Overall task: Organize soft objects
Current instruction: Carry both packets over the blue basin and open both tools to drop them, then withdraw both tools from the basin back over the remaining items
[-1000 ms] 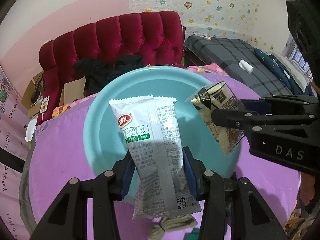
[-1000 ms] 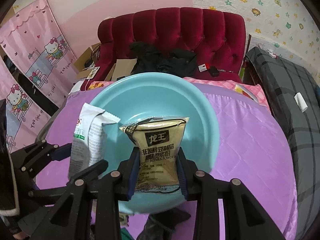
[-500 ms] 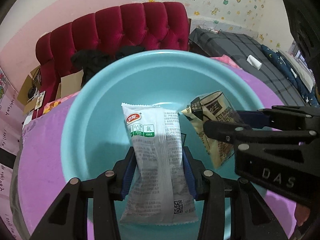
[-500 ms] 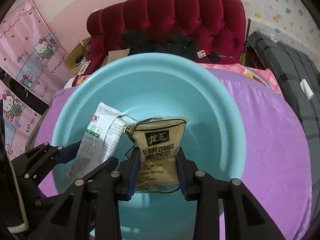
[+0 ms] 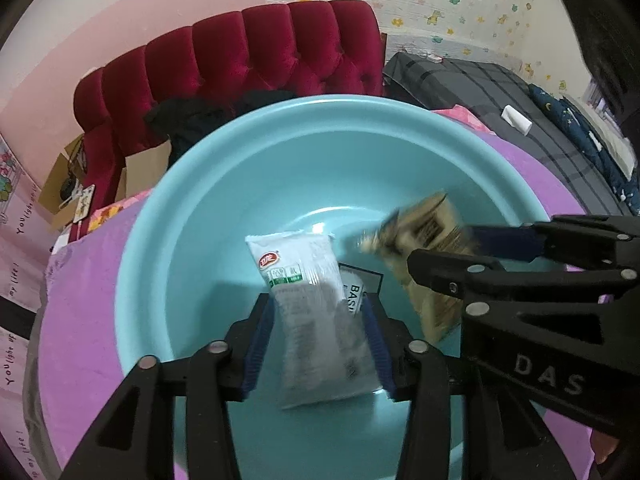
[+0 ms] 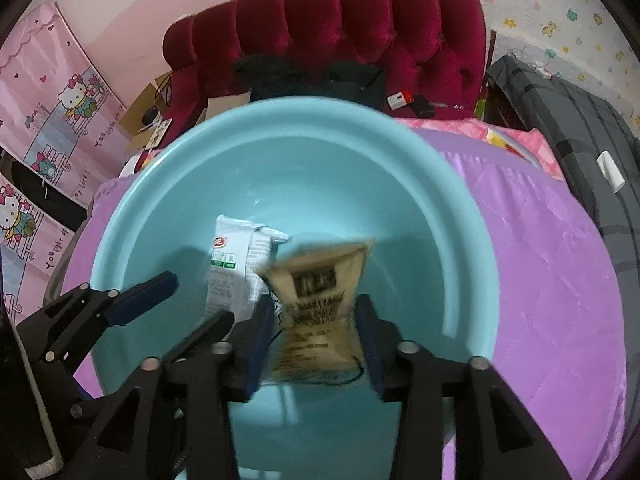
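Observation:
A teal plastic basin stands on a purple quilted cover. My left gripper hangs over the basin's inside with its jaws opening. A white snack packet lies loose and blurred between its blue pads, which no longer press on it. My right gripper is beside it on the right, jaws also opening. A tan soy-milk-powder packet sits blurred between its pads, with a slim gap on each side. A printed label shows on the basin floor.
The purple cover spreads around the basin. Behind it stands a red tufted sofa with black clothes and cardboard on it. A grey plaid bed lies at the right, pink cartoon curtains at the left.
Both grippers sank from above the basin's rim down into it. Their jaws then widened, and both packets slipped loose and now show motion blur.

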Demonstrator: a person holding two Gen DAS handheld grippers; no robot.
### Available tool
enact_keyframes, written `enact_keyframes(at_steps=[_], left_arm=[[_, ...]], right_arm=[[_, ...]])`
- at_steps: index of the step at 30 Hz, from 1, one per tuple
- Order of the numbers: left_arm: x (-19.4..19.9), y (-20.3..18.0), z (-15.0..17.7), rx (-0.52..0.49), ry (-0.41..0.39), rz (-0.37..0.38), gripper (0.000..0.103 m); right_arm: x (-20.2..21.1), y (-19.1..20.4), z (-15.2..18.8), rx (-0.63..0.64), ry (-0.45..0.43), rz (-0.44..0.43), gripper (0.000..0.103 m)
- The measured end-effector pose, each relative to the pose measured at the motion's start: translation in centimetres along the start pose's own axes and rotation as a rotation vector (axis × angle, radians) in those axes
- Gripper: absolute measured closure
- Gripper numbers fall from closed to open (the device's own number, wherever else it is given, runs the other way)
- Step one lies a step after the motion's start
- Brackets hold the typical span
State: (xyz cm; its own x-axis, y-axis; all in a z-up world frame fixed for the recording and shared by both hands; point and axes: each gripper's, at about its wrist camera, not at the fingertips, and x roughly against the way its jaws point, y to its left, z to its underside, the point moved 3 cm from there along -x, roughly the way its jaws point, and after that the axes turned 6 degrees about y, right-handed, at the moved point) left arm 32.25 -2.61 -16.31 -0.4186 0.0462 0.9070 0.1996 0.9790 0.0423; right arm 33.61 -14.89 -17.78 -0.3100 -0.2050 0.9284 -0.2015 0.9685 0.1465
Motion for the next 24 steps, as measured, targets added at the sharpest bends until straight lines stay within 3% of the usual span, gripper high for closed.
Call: enact_keyframes(at_steps=[1, 2, 3, 6, 8, 24], left_arm=[[0.1, 0.0, 0.0, 0.004, -0.002, -0.010, 0.013], [0.3, 0.1, 0.0, 0.008, -0.007, -0.015, 0.009], [0.5, 0.2, 0.1, 0.013, -0.016, -0.018, 0.007], [1.1, 0.4, 0.3, 0.033, -0.029, -0.024, 0.000], [1.4, 0.5, 0.4, 0.041, -0.030, -0.024, 0.000], [7.4, 0.5, 3.1, 0.055, -0.062, -0.042, 0.000]], right_arm=[[0.3, 0.1, 0.0, 0.002, -0.006, 0.006, 0.048], [0.5, 0.1, 0.0, 0.005, -0.010, 0.011, 0.037], [0.7, 0.2, 0.0, 0.009, -0.014, 0.014, 0.026], [1.4, 0.4, 0.2, 0.013, -0.025, 0.020, 0.006], [2.0, 0.3, 0.5, 0.008, -0.035, 0.031, 0.000], [7.7, 0.5, 3.8, 0.023, -0.058, 0.070, 0.000]])
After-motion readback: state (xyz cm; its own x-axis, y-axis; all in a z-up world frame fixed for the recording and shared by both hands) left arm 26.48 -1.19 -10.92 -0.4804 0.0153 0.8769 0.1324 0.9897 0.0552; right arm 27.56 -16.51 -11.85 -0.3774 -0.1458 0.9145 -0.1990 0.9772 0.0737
